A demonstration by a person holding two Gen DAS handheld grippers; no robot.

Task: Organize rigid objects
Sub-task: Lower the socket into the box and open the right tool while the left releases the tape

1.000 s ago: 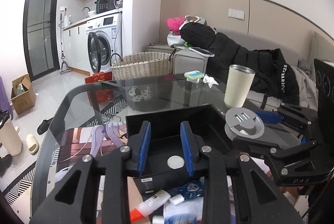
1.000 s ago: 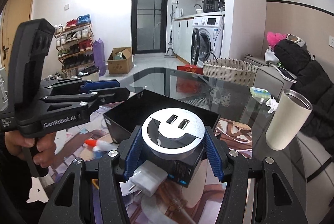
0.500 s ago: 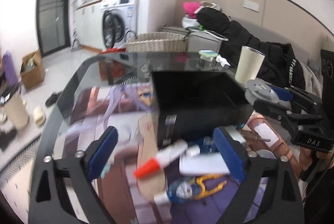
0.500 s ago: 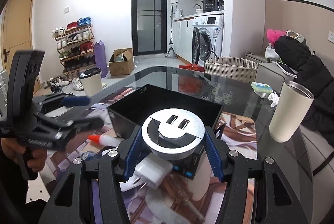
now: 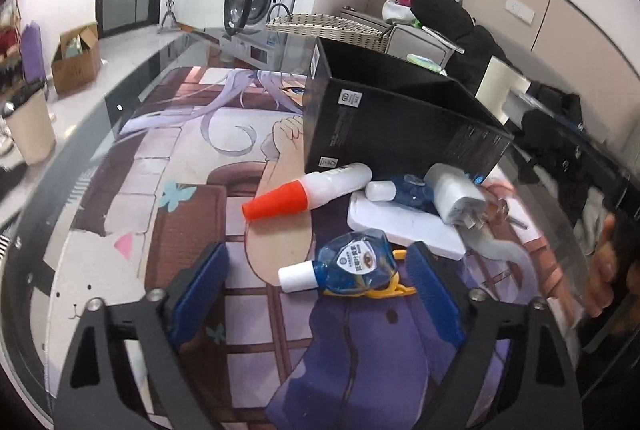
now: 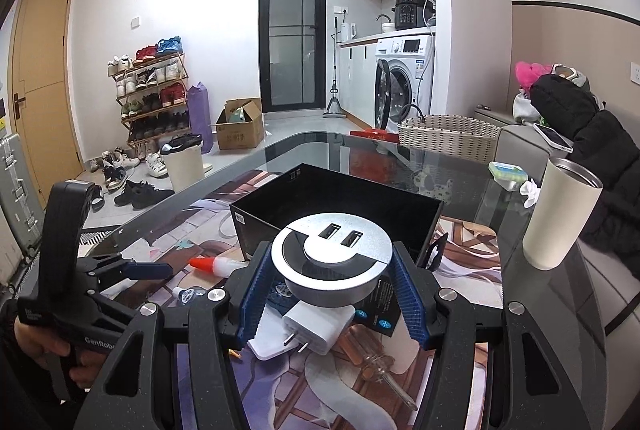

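In the left wrist view my left gripper (image 5: 318,290) points down at the clutter in front of the open black box (image 5: 400,117). Its jaws are closing, and a small blue bottle (image 5: 348,266) with a white cap lies between the blue pads (image 5: 200,290), untouched, on a yellow clip (image 5: 394,286). Beyond lie an orange-capped glue tube (image 5: 308,191) and a white charger plug (image 5: 454,195). My right gripper (image 6: 332,250) is shut on a round silver USB puck (image 6: 332,254), held above the plug (image 6: 316,322) and just short of the box (image 6: 340,197).
The things lie on a printed mat under a glass tabletop (image 6: 360,145). A cream tumbler (image 6: 560,213) stands at the right, a wicker basket (image 6: 448,133) beyond the far edge. A flat white slab (image 5: 404,222) lies under the plug. A hand (image 6: 40,346) grips the left tool.
The left gripper went from shut over the box to wide open, dropped and tilted down to the items in front of it, then narrowed. The right gripper kept the puck nearly still.
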